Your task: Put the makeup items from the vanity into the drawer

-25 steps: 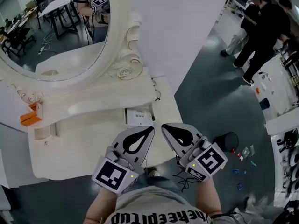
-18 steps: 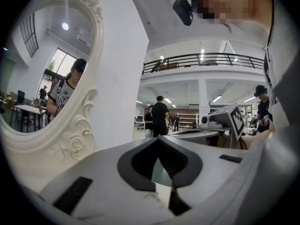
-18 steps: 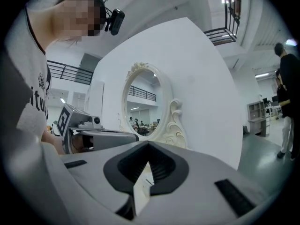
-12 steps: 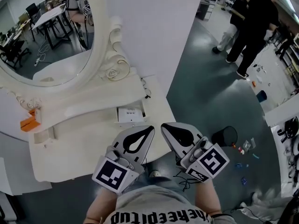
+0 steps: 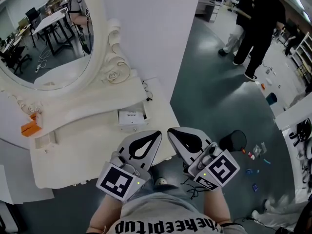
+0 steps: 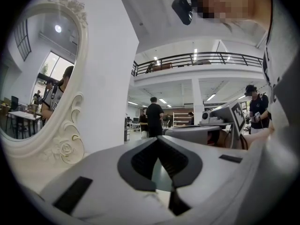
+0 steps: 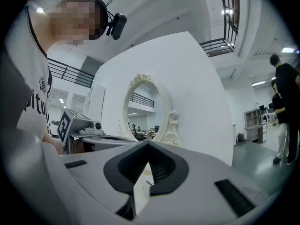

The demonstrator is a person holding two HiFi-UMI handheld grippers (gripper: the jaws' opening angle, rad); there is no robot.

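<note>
As you hold them, left gripper [image 5: 155, 133] and right gripper [image 5: 171, 130]: jaws closed, empty. Smooth cream vanity [image 5: 73, 150]; carved oval mirror [image 5: 44, 38].

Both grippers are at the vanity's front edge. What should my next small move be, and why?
Probably open the left gripper and ease it toward the orange item at the left end of the vanity. Both it and the right gripper are shut and empty. I see no open drawer, so opening one may have to come first.
</note>
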